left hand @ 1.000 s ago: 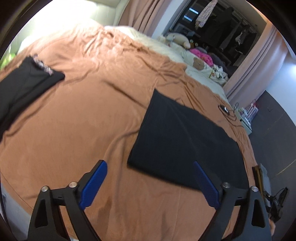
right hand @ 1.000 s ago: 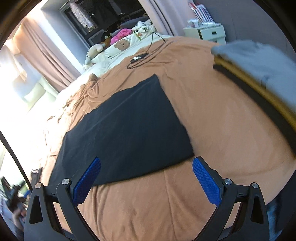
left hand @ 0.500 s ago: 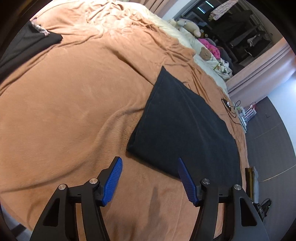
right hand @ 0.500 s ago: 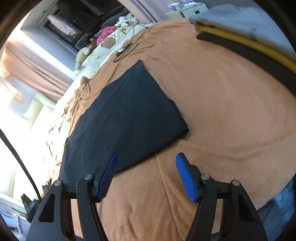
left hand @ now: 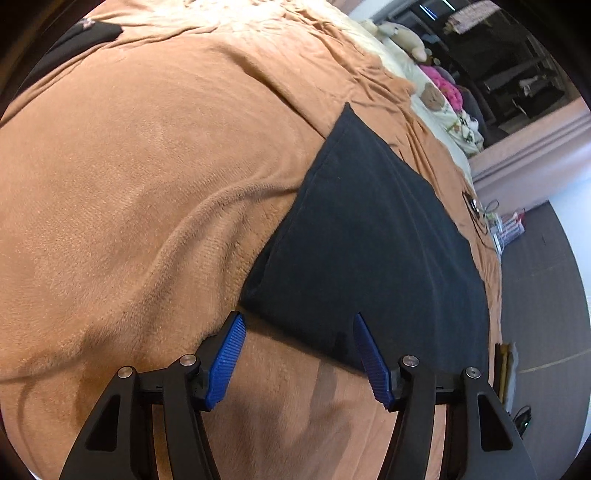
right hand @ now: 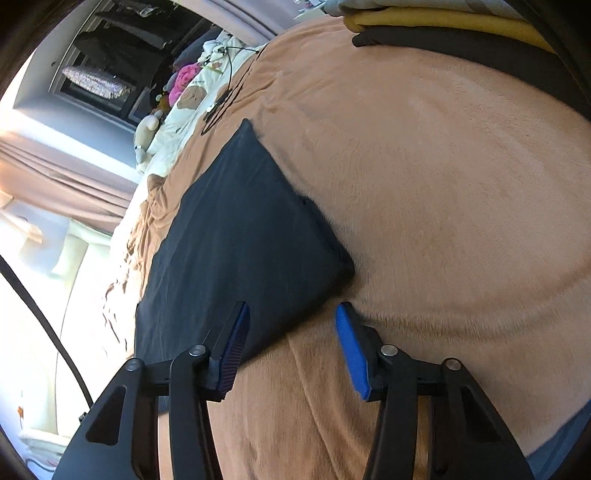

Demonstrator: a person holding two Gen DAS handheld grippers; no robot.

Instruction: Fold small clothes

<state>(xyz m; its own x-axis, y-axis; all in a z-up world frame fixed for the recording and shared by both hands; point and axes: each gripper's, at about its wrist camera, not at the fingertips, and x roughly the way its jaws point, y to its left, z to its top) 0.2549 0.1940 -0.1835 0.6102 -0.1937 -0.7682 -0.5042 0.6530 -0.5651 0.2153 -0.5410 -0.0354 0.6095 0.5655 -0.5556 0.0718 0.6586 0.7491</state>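
Both claws have dropped closer to the bed than they were a second ago, and their blue pads have drawn nearer together. On my left view, the left claw [left hand: 297, 349] sits low centre of the frame, parted and holding nothing, straddling the near corner of the black folded garment [left hand: 373, 243]; the left pad tip is just beside that corner, the right pad [left hand: 369, 363] overlaps the near hem. I cannot tell whether either pad touches the cloth. The garment now fills far more of this frame than before, lying flat on the tan blanket [left hand: 147, 184], right of centre. At the upper left edge another dark garment [left hand: 74, 44] is cut off by the lens rim. Upper right, a plush toy [left hand: 404, 35] and a pink item [left hand: 445, 88] are small and hard to make out.

On my right view, the right claw [right hand: 291, 332] is also parted and empty at lower centre, bracketing the garment's [right hand: 240, 240] other near corner; its left pad overlaps the black cloth, the right pad [right hand: 351, 354] sits over bare blanket [right hand: 461, 184] just beside the corner. A stack of folded clothes [right hand: 443, 22] at the upper right is cropped by the frame, more so than earlier. The left side is blown out by window light.
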